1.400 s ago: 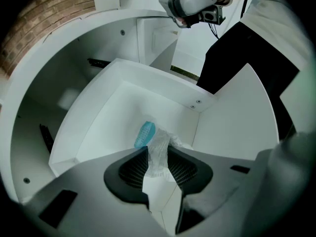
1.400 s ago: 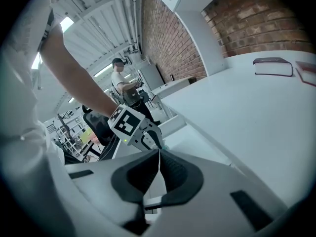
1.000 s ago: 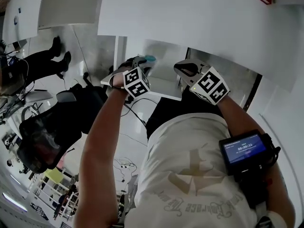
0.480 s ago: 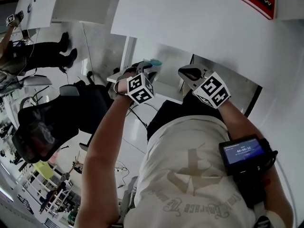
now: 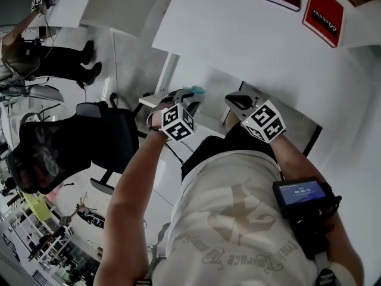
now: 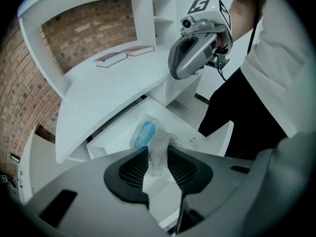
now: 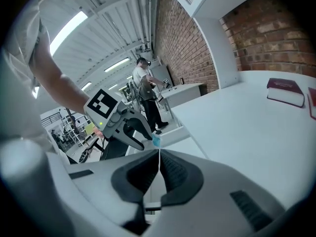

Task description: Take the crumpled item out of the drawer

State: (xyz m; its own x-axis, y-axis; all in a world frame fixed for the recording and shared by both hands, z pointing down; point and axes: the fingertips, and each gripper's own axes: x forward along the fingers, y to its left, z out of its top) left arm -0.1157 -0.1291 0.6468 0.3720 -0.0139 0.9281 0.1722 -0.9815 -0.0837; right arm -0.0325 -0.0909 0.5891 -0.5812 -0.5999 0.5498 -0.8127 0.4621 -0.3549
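Crumpled item: clear, wrinkled plastic with a light blue part at its far end; it is pinched in the left gripper and hangs over the inside of the open drawer. In the head view it shows as a small blue spot at the tip of this gripper.
Left gripper: points steeply down; its two dark ribbed pads press on the near end of the plastic from both sides, with a narrow gap between them that the plastic fills.
Right gripper: held just beside the left one, on its right; its fingers are pressed together with nothing between them. It touches neither the plastic nor the drawer.
Wrist screen: a small lit display strapped on the person's right forearm.
Drawer: white and pulled out from under the desk top; the bottom that I can see is bare. Whether the plastic touches the bottom, I cannot tell.
Desk top: white and wide, directly above the drawer.
Books: two closed books lie flat side by side on the desk, well apart from both grippers.
Brick wall: behind the desk, framed by white shelving.
Office chair: black, on the floor to the person's left.
Second person: stands far away at another white desk.
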